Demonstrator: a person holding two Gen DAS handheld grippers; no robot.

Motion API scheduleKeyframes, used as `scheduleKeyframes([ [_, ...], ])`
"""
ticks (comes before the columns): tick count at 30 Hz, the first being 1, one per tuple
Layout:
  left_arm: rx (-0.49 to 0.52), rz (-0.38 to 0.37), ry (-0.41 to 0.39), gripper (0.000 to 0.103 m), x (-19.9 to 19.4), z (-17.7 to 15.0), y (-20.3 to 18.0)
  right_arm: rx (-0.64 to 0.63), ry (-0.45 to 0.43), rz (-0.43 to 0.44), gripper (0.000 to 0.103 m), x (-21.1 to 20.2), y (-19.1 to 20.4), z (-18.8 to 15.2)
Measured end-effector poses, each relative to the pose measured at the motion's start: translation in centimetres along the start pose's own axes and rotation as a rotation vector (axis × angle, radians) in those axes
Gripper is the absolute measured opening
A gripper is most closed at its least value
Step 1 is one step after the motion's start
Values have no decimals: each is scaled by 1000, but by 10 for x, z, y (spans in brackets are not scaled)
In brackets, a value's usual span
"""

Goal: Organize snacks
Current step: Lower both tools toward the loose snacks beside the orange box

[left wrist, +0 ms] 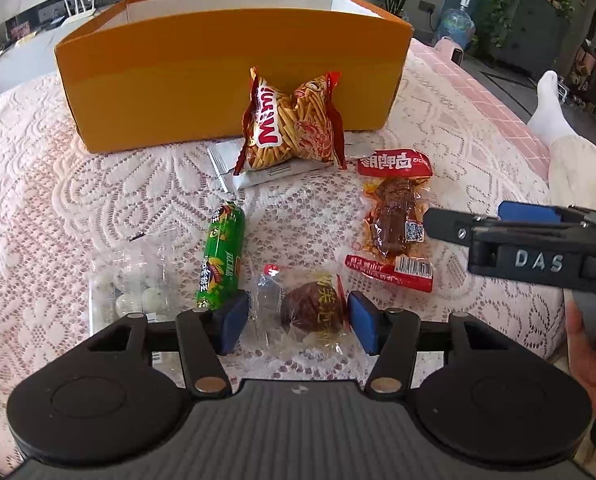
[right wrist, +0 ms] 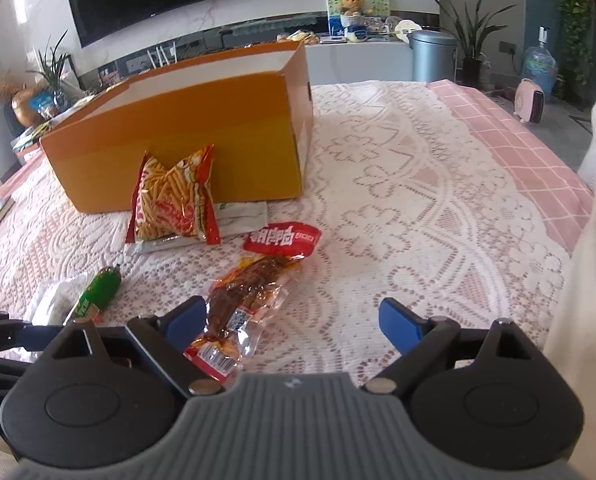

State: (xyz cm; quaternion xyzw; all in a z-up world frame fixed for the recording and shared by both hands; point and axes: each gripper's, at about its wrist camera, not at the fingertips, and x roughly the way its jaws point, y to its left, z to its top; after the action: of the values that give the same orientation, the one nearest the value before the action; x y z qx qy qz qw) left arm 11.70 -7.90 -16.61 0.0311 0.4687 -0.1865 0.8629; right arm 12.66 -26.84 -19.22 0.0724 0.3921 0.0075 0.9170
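My left gripper (left wrist: 298, 326) points down at the lace-covered bed, its blue pads standing on either side of a clear packet with a brown ball (left wrist: 310, 312); I see no squeeze on the wrapper. Left of it lies a green sausage stick (left wrist: 220, 256), to the right a red meat packet (left wrist: 394, 220). My right gripper (right wrist: 294, 322) is open wide, with the meat packet's (right wrist: 250, 292) lower end just inside its left pad. It shows from the side in the left view, as the right gripper (left wrist: 466, 216). An open orange box (left wrist: 218, 92) stands behind a bag of stick snacks (left wrist: 294, 124).
A white packet (left wrist: 226, 168) lies under the stick-snack bag. A clear packet of white balls (left wrist: 138, 288) sits at the left. A person's leg in a white sock (left wrist: 550, 100) rests at the bed's right edge. Bare lace cover (right wrist: 418, 200) stretches right of the box.
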Motion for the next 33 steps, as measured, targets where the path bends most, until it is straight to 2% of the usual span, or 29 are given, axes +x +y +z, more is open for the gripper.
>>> scheduleKeyframes([
  [4,-28,-40,27,53,7,0,4,-10,20,5,85,8,4,0],
  [8,-26,-52,18,49,9,-1,4,-14,26,20,85,14,7,0],
  [11,-46,-70,2,48,6,0,7,-15,21,29,85,18,11,0],
  [21,-110,-61,-105,48,-14,18,32,-17,8,31,85,33,23,1],
  [25,-118,-35,-126,48,-13,21,38,-4,9,19,84,41,27,1],
  [27,-121,-26,-128,48,-12,22,41,-9,-2,4,81,43,30,0],
  [31,-128,-31,-114,48,-7,21,46,-42,-14,-27,79,50,40,-2],
  [33,-122,-29,-111,48,-6,19,46,-66,-25,-45,70,51,44,-4],
])
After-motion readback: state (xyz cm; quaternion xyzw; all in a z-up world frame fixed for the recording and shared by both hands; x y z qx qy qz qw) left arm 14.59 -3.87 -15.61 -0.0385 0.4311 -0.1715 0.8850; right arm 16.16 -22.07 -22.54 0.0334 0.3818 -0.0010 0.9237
